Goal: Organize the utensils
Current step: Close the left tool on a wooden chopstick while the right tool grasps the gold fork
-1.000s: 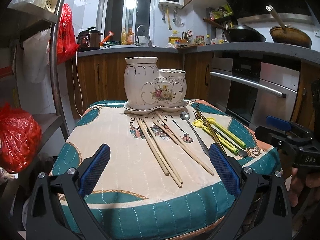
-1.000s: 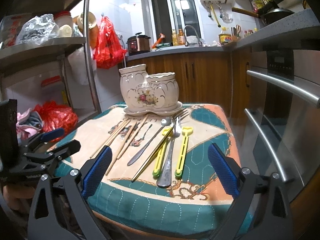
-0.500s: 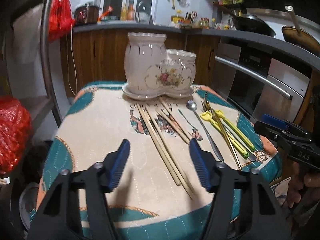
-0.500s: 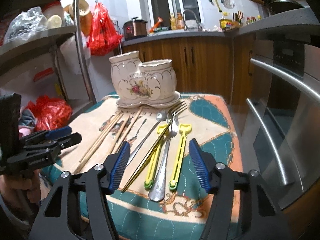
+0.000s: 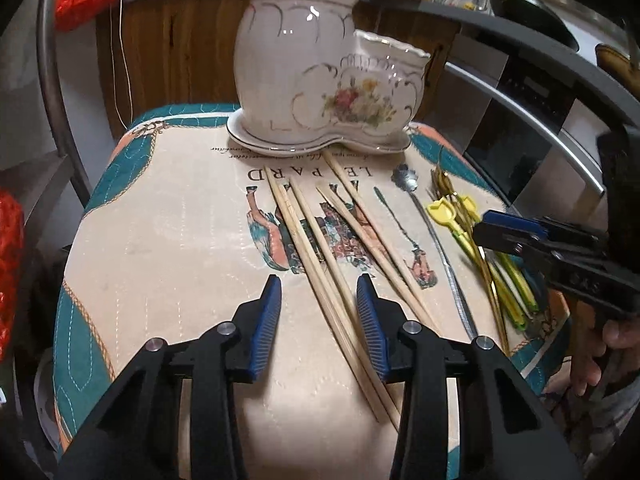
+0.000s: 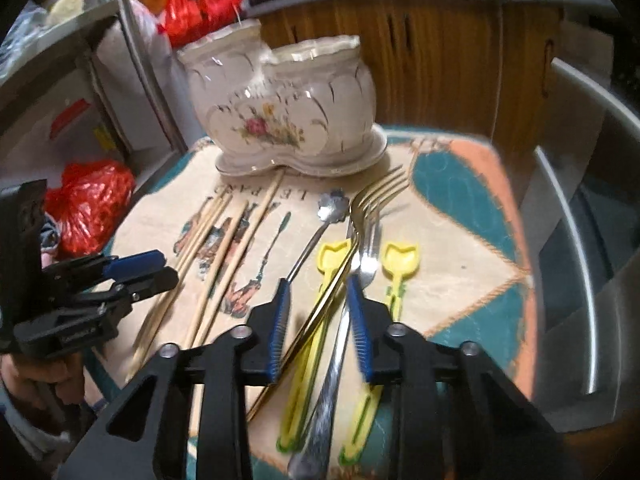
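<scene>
Between the left gripper's (image 5: 318, 312) closing blue pads lie the wooden chopsticks (image 5: 320, 248), not yet pinched. Right gripper (image 6: 318, 312) likewise narrowing over the gold fork (image 6: 340, 264), steel fork (image 6: 366, 248) and a yellow spoon (image 6: 308, 320), gripping nothing. Both were wide open and farther back a second ago; pickup looks imminent. Ceramic utensil holder (image 5: 320, 76) stands empty beyond on the quilted cloth (image 5: 172, 216).

Indoor lighting is dim and warm. Glare spots mark the ceramic holder (image 5: 296, 60) toward 12 o'clock. The right wrist view shows motion blur, strongest at 3 o'clock; the left wrist view is sharper. Fisheye distortion bends edges, and the corners vignette black.
</scene>
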Motion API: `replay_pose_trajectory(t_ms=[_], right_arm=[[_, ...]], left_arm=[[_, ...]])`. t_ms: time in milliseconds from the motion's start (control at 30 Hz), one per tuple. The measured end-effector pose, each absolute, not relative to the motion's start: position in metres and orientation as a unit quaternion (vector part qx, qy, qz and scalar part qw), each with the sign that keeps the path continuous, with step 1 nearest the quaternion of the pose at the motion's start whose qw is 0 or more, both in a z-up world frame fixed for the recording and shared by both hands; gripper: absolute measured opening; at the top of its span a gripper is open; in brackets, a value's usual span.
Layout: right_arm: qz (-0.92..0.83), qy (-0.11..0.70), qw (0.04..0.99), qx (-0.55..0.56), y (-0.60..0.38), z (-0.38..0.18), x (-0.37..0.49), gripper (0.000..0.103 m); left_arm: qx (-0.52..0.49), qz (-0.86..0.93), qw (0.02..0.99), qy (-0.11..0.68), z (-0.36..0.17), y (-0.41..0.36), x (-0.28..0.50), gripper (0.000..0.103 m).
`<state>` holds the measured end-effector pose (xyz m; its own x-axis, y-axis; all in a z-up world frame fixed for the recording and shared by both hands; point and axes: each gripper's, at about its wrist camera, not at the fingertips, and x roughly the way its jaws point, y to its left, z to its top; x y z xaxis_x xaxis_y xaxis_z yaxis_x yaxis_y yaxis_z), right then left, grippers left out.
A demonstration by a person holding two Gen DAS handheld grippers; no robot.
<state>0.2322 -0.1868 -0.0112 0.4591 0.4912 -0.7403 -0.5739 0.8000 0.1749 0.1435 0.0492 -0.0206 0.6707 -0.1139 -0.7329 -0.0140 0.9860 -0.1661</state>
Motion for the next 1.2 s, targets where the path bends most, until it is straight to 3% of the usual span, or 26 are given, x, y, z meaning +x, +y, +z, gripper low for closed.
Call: replay_pose_trajectory(t_ms=[133, 333, 533, 700, 800, 1200], right_arm=[[0.313, 0.439, 0.842, -0.024, -0.188, -0.016, 0.245, 0.013], [0.320, 0.443, 0.837, 0.021, -0.199, -0.015, 0.248, 0.008], [0.332, 0.436, 0.836, 0.042, -0.206, -0.006, 0.245, 0.007], [0.335, 0.426, 0.839, 0.047, -0.211, 0.007, 0.243, 0.007], [0.332, 0.422, 0.843, 0.041, -0.215, 0.014, 0.244, 0.007], [0.280, 0.472, 0.835, -0.034, -0.239, 0.001, 0.268, 0.007]], left_arm=[[-0.060, -0.030, 0.908, 0.414, -0.020, 0.047, 0.148, 0.036], [-0.098, -0.053, 0.902, 0.417, -0.020, 0.061, 0.147, 0.033], [-0.109, -0.051, 0.900, 0.419, -0.020, 0.064, 0.151, 0.032], [-0.096, -0.034, 0.899, 0.426, -0.022, 0.064, 0.159, 0.022], [-0.089, -0.030, 0.897, 0.431, -0.022, 0.066, 0.160, 0.008], [-0.057, -0.045, 0.873, 0.483, -0.019, 0.079, 0.167, 0.008]])
